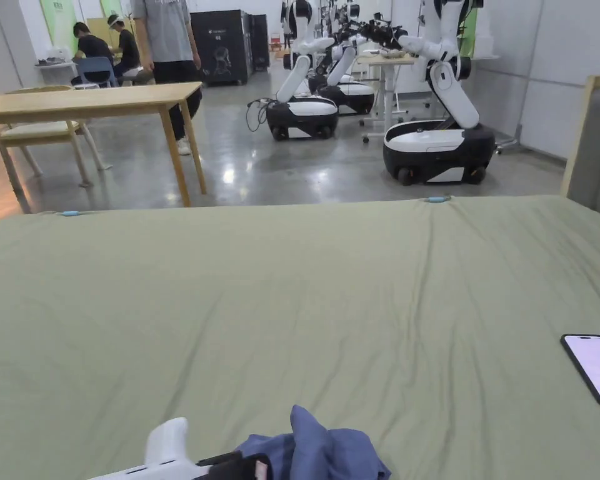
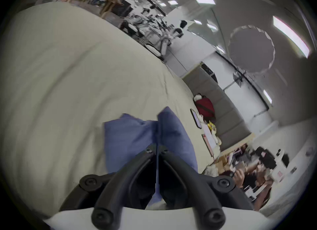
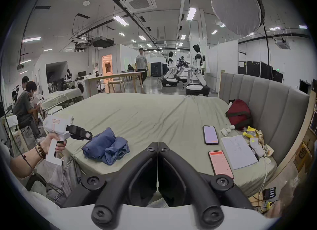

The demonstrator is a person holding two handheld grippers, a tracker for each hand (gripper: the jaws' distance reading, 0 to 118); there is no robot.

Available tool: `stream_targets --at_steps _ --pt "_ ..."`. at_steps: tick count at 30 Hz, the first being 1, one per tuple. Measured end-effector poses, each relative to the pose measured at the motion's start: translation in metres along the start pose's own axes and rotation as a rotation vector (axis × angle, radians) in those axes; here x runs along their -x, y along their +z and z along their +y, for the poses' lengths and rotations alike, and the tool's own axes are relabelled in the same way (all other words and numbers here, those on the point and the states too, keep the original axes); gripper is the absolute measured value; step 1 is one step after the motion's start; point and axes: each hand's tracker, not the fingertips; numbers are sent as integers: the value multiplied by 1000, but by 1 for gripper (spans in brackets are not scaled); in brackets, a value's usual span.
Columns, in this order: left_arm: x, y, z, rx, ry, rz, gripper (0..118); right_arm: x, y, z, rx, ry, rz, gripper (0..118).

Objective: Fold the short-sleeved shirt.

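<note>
Where crumpled on the bed (image 1: pixel 292 281): blue shirt (image 3: pixel 106 145), near edge. Left tool (image 2: pixel 157 149) clenched, gripping a shirt fold. Right tool (image 3: pixel 157 146) clenched, holding nothing.

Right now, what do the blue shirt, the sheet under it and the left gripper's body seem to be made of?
The blue shirt: soft woven or knit fabric, matte, bunched in loose folds. The sheet: thin olive-green cloth, matte, with fine creases running across it. The left gripper: white body looks like hard moulded plastic, smooth and slightly glossy, with a black front part, probably plastic too.
</note>
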Motion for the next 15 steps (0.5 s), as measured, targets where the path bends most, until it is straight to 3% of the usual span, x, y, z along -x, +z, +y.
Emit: stream_targets --at_steps 4,7,10,15 --pt "-31 -51 -5 99 -141 19 1 -5 13 -3 4 -17 -27 1" --pt "-46 -79 -11 155 -145 -28 1 -7 18 -6 19 -17 -53 1" --pt "-51 -99 -17 174 -185 25 1 -8 20 -9 30 -17 -76 1" --pt "-44 -83 -13 136 -88 -25 1 -5 21 -5 16 -15 -69 1"
